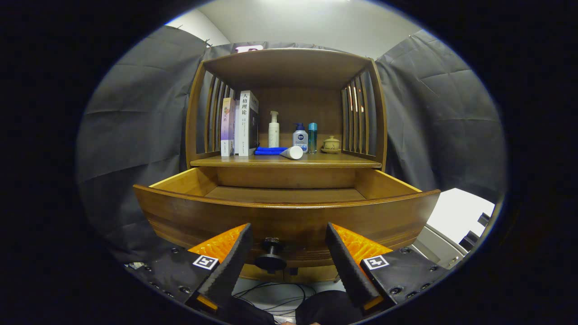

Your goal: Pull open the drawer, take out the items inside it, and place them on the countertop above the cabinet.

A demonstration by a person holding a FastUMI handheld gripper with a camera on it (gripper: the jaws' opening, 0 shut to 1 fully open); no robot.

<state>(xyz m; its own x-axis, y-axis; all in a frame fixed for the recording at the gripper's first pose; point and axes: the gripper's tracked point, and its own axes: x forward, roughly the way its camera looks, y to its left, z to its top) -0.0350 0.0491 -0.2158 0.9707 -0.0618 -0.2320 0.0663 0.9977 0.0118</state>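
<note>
Gripper view: hand-held gripper level, facing the drawer, fingers spread wide and gripping nothing. Drawer knob sits between them, untouched. Drawer pulled out; the visible part of its floor looks bare. On the bench above: two upright books, the taller with large Chinese characters on its spine; three bottles, labels too small to make out; one blue cloth; one tube lying down; one small lidded pot.
</note>
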